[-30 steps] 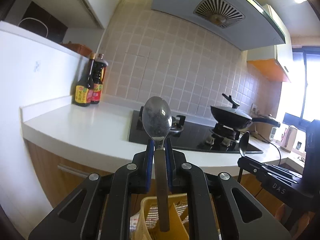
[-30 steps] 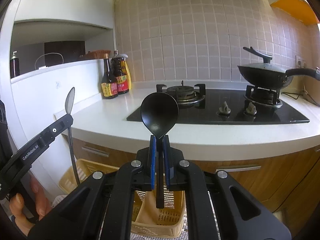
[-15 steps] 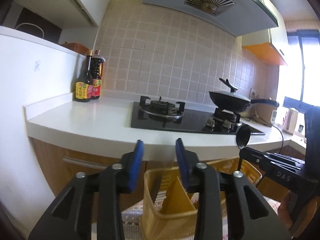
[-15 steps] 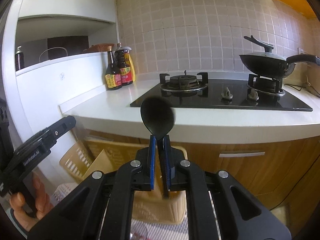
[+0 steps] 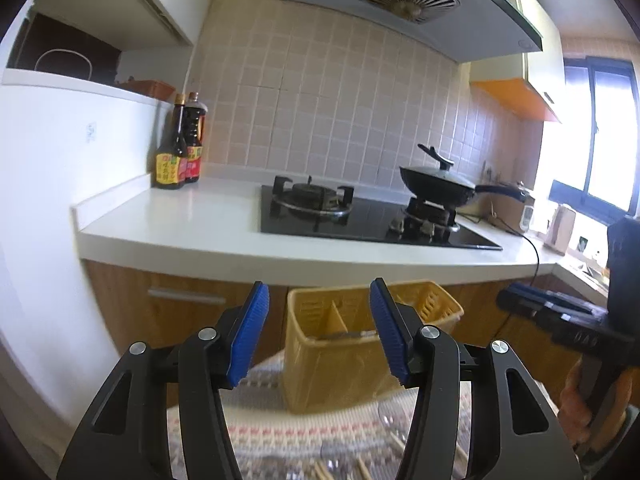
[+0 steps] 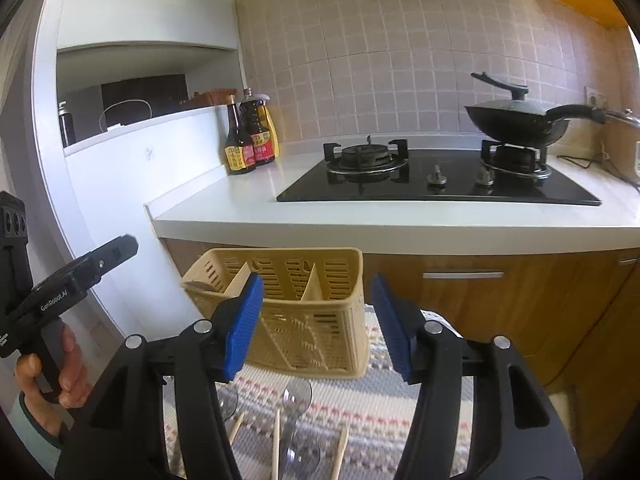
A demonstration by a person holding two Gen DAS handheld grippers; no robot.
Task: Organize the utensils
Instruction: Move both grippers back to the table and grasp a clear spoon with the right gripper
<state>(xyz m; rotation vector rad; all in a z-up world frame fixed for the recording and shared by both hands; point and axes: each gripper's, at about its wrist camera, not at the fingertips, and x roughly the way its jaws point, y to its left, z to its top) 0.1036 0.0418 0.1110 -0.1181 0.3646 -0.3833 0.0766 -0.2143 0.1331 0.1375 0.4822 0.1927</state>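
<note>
Left wrist view: your left gripper fills the lower centre of the frame, its blue pads spread wide, released, nothing between them. Framed between the pads sits the yellow utensil basket, standing on a striped woven mat at the bottom of the frame. A divider shows inside the basket, and a grey utensil end lies across its near rim; what kind of utensil it is cannot be told through the blur. At bottom centre, wooden chopsticks lie on the mat, blurred. Your right gripper enters at the right edge, seen side-on.

Right wrist view: right gripper at lower centre, blue pads wide apart, released, empty. The basket sits just beyond them, centre frame, upright, with two dividers making three compartments. A rounded grey utensil tip pokes above the rim of the leftmost compartment. On the mat in front of the basket, bottom centre: clear plastic spoons and wooden chopsticks, lying loose, near each other. Left gripper at the left edge, held in your hand.

Background, upper half: white counter, black hob, wok on the right burner, sauce bottles at the counter's left.
</note>
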